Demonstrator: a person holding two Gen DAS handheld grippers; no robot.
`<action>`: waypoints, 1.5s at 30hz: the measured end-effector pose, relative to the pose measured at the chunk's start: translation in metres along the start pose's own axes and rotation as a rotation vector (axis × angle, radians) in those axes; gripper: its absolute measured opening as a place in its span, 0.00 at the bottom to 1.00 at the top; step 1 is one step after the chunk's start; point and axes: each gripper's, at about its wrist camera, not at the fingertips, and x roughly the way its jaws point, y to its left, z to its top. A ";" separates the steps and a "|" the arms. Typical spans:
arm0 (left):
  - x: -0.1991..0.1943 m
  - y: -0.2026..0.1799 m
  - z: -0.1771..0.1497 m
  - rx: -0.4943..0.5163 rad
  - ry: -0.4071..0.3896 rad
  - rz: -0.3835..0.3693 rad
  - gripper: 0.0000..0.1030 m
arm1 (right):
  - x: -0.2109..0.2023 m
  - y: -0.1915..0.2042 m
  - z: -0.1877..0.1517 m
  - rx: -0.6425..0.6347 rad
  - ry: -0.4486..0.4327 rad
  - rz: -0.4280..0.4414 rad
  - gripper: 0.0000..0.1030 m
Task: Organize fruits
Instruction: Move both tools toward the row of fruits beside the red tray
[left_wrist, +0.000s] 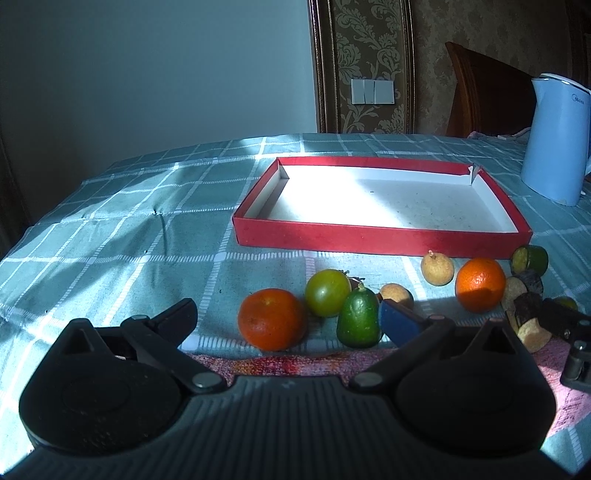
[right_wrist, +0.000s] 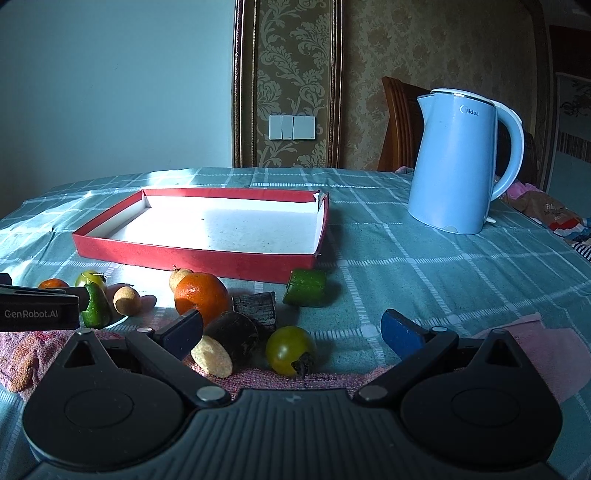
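Closest to my left gripper (left_wrist: 286, 317) sits an orange (left_wrist: 272, 319) on the checked tablecloth (left_wrist: 110, 236), between my two fingers, whose jaws stand wide apart around it without touching. Just beside it are a green tomato (left_wrist: 327, 292) and a small green avocado-shaped fruit (left_wrist: 359, 317), the latter right against my blue right finger pad (left_wrist: 399, 325). Farther right I see two pale longans (left_wrist: 437, 267) and a second orange (left_wrist: 480, 284).

On my right gripper (right_wrist: 291, 332) the jaws are also spread open, gripping nothing. Between the fingers lie an olive-green tomato (right_wrist: 290, 350) and a dark chunk with a pale cut face (right_wrist: 229, 343), both at the edge of a pink towel (right_wrist: 535, 354). A green cut piece (right_wrist: 306, 287) lies just beside the near corner of the red tray (right_wrist: 192, 260), which holds no fruit. A blue kettle (right_wrist: 458, 166) stands well apart to the right.
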 end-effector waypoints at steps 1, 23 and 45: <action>0.000 0.000 0.000 -0.003 0.001 -0.003 1.00 | 0.000 0.000 0.000 -0.003 0.002 -0.001 1.00; -0.011 -0.008 -0.004 0.020 -0.004 -0.006 1.00 | -0.013 -0.009 -0.004 -0.001 -0.017 -0.017 1.00; -0.017 -0.012 -0.009 0.035 -0.007 -0.004 1.00 | -0.018 -0.019 -0.009 0.006 -0.011 -0.039 0.99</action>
